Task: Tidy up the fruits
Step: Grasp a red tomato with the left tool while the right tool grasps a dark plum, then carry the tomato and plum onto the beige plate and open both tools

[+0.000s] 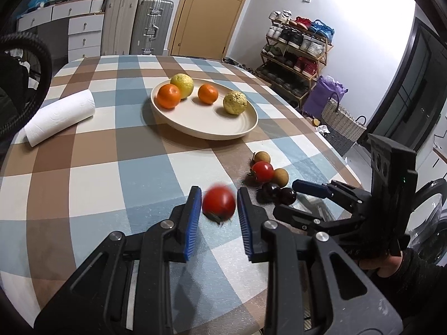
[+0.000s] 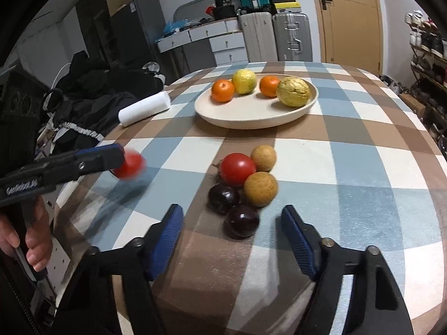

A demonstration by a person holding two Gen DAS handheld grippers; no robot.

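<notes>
A round table (image 1: 92, 150) under a blue, brown and white checked cloth filled the middle of both views, with a door (image 1: 206, 14), suitcases (image 1: 151, 25) and drawers (image 1: 83, 36) along the top of the left wrist frame and a shoe rack (image 1: 296, 53) at its upper right. A cream plate (image 1: 206, 128) sat at upper centre of the cloth, holding two oranges (image 1: 168, 96), a pale yellow fruit (image 1: 183, 85) touching the left orange, and a rough yellow-green fruit (image 1: 235, 102) near the plate's right rim. A paper towel roll (image 1: 60, 117) lay on its side at the left, well apart from the plate. The left gripper (image 1: 219, 203), at lower centre of its own view, had its blue pads apart, and a blurred tomato (image 1: 218, 202) sat between them, close to the left pad with a small gap at the right; whether the pads touched it I cannot tell. The right gripper (image 2: 232, 217) at the bottom of its view stood wide open and empty, just behind a small cluster right of centre: a second tomato (image 2: 237, 168), two tan round fruits (image 2: 260, 188) and two dark purple ones (image 2: 242, 220), all touching or nearly so. A hand (image 2: 30, 240) held the left gripper's handle at the lower left of the right wrist view
</notes>
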